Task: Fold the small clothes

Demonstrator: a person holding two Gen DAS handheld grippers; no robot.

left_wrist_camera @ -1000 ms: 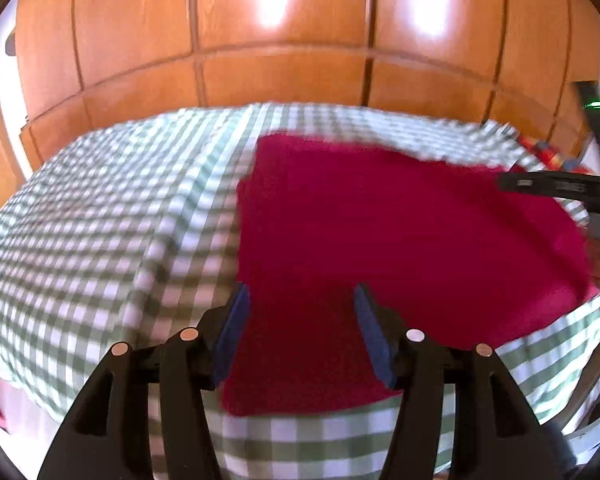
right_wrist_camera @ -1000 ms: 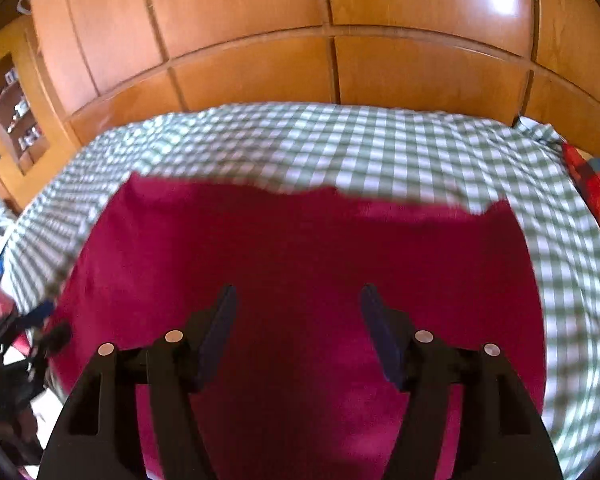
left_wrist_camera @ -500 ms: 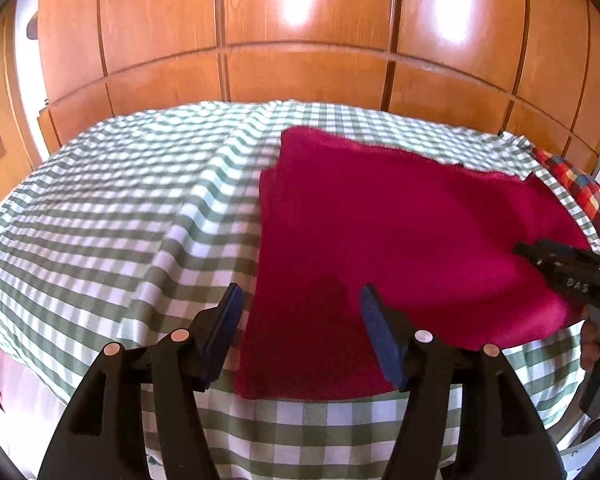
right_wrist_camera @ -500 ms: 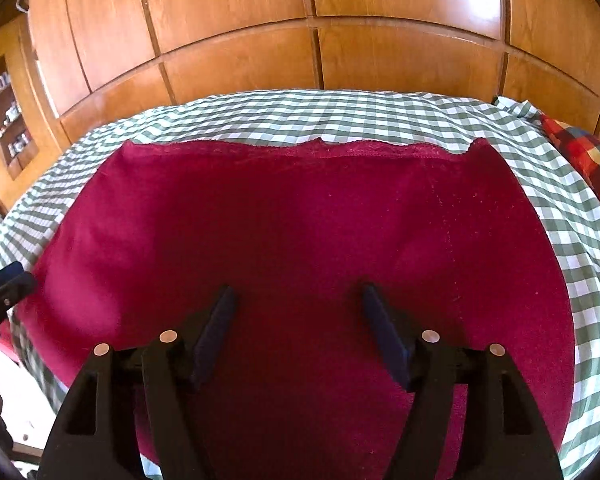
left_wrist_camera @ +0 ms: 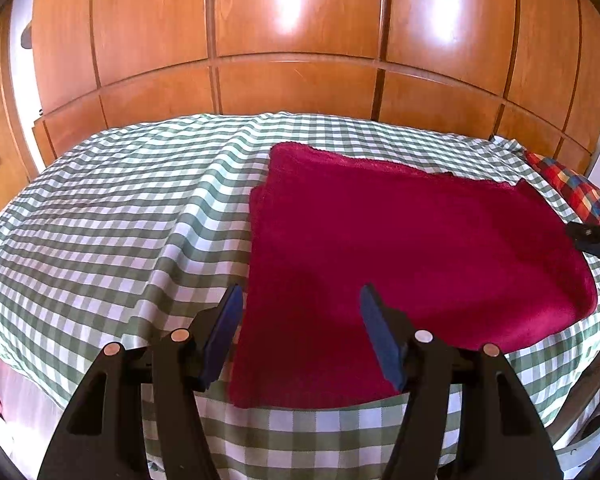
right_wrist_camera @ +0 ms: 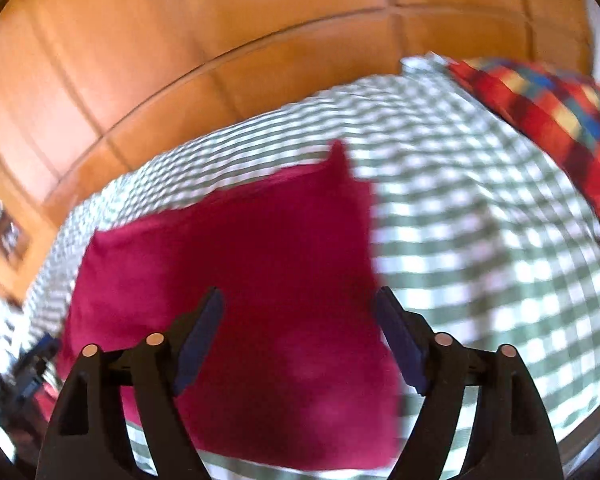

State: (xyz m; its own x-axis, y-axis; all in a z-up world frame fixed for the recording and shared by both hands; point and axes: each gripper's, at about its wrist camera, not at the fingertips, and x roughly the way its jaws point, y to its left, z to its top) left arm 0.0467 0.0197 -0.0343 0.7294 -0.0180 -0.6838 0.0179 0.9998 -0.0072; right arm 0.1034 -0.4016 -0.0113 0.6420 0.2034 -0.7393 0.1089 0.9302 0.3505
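We see the red cloth [left_wrist_camera: 400, 256] folded once on the checked counter [left_wrist_camera: 112, 220]; further folds remain. Left tool [left_wrist_camera: 300, 320] gapes empty; right tool [right_wrist_camera: 300, 324] is opening, pads clear of the cloth.

Both cameras ride just behind their tools, angled down across the green-and-white checked bed [left_wrist_camera: 112, 216] toward the orange wooden wardrobe doors [left_wrist_camera: 292, 20]. The left view sits close over the near-left corner of the crimson fleece cloth [left_wrist_camera: 400, 248]; the right view, blurred, looks from its right side. Both share that cloth [right_wrist_camera: 240, 272] and the bed.
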